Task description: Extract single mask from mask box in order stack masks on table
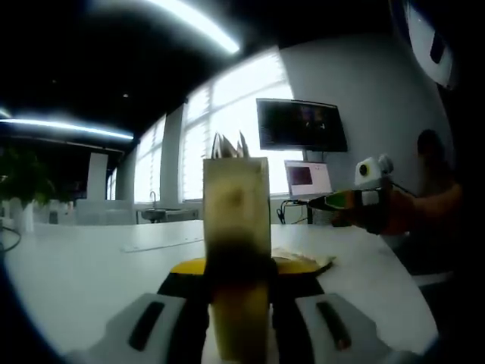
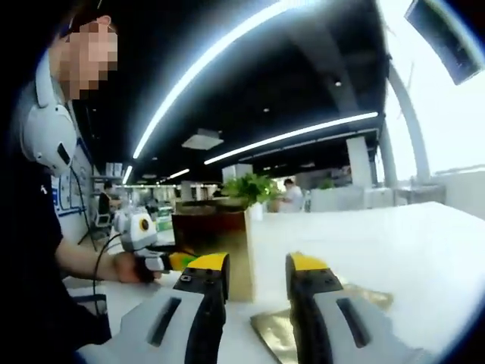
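Mask box: stands upright on the white table (image 1: 83,265); in the left gripper view the mask box (image 1: 236,227) sits between the left gripper's jaws, a tall pale carton with white mask edges poking from its top; in the right gripper view the same mask box (image 2: 214,246) appears as a golden-brown block just beyond the right gripper's left jaw.
Left gripper: left gripper (image 1: 239,318) is clamped on the mask box, both grey jaws pressed to its sides low down; in the right gripper view the left gripper (image 2: 178,262) comes in from the left, held in the person's hand (image 2: 129,267), its yellow-tipped end against the box.
Right gripper: right gripper (image 2: 256,303) has its jaws parted, nothing between them; it hovers over the table beside the box; in the left gripper view the right gripper (image 1: 333,202) shows at the right, above the table edge, held in a hand (image 1: 390,212).
Masks on table: flat pale mask stack (image 1: 303,262) lies on the table just behind the box in the left gripper view; in the right gripper view the same mask stack (image 2: 326,318) shows as a flat golden sheet under and between the right jaws.
Left gripper view's extras: wall monitor (image 1: 301,125), laptop (image 1: 308,179), bright windows (image 1: 227,129).
Right gripper view's extras: potted plant (image 2: 250,188) behind the box, ceiling light strips (image 2: 292,136), a seated person (image 2: 290,193) far off.
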### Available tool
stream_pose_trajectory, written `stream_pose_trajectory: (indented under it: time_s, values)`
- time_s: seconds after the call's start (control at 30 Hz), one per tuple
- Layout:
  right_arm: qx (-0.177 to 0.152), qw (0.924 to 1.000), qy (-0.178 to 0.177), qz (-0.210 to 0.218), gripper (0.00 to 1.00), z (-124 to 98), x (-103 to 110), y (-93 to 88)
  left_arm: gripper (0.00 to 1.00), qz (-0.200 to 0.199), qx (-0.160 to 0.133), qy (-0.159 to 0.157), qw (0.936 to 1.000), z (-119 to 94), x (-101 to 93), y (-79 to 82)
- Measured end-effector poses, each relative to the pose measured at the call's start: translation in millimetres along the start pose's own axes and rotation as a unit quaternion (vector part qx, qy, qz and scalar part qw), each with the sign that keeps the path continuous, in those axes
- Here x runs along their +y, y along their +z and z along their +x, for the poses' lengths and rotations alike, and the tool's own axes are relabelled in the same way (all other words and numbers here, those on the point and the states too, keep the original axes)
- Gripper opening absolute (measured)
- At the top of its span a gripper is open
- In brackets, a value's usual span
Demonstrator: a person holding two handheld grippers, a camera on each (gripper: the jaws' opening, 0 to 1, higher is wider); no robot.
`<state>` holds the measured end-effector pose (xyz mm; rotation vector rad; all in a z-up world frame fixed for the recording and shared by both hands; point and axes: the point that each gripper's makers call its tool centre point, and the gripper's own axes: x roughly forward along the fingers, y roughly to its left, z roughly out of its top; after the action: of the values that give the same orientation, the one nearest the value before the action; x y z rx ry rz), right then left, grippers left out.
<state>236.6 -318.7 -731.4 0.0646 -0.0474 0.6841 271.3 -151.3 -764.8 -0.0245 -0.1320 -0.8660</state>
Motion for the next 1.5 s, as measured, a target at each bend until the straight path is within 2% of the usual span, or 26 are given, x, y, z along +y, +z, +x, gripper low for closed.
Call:
stream_pose_trajectory:
  time_s: [0.13,0.27,0.63,0.9,1.17,1.5]
  values:
    - [0.006,1.0000,-0.003,0.002,0.26,-2,-6,-1.9,0.33,0.002,0.001,0.001,1.0000,0,-0.7,0.0]
    - [0.026,0.9995,-0.004,-0.015,0.26,0,-8,-2.5,0.33,0.002,0.000,-0.001,1.0000,0,-1.3,0.2]
    - [0.008,0.9999,0.000,-0.012,0.26,6,2,4.3,0.33,0.001,0.000,0.000,1.0000,0,-1.3,0.7]
    - [0.000,0.9999,0.004,-0.011,0.25,1,4,12.9,0.33,0.002,0.000,0.001,1.0000,0,-1.4,0.8]
    - [-0.002,0.9999,-0.003,-0.014,0.25,-2,1,14.0,0.33,0.000,-0.002,0.000,1.0000,0,-0.6,1.7]
    - [-0.002,0.9998,0.001,-0.021,0.25,0,3,18.8,0.32,-0.015,-0.026,-0.003,0.9995,-3,1.5,11.3]
